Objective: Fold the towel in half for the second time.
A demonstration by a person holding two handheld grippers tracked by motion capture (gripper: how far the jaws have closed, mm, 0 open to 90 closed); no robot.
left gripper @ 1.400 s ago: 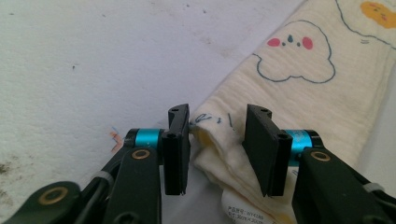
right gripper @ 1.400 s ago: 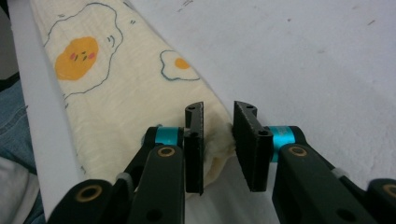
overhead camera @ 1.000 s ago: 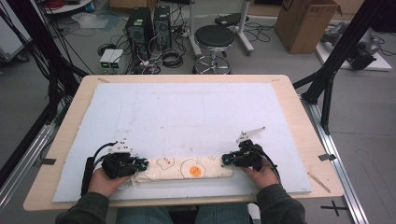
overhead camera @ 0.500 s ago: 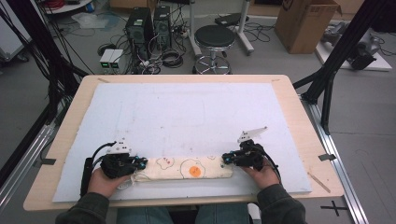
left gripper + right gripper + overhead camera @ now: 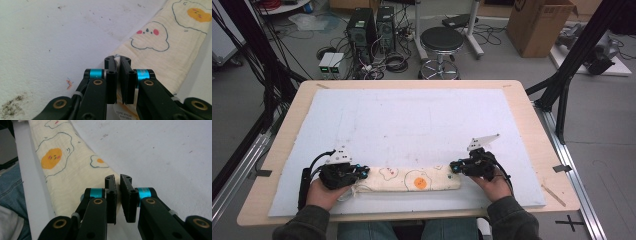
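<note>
A cream cloth [image 5: 412,179] printed with fried eggs lies folded in a long strip along the near edge of the white mat [image 5: 412,125]. My left gripper [image 5: 364,171] is at its left end. In the left gripper view the jaws of the left gripper [image 5: 117,60] have just been closing and now pinch the edge of the cloth [image 5: 162,50]. My right gripper [image 5: 453,167] is at the strip's right end. In the right gripper view the right gripper [image 5: 118,178] is shut on the corner of the cloth [image 5: 67,170]. A hand holds each gripper.
The mat covers most of a wooden table [image 5: 532,115], whose near edge lies just behind the cloth. The person's jeans [image 5: 7,187] show below that edge. On the floor beyond the table stand a stool [image 5: 442,40], computer towers [image 5: 372,25] and a cardboard box [image 5: 537,25].
</note>
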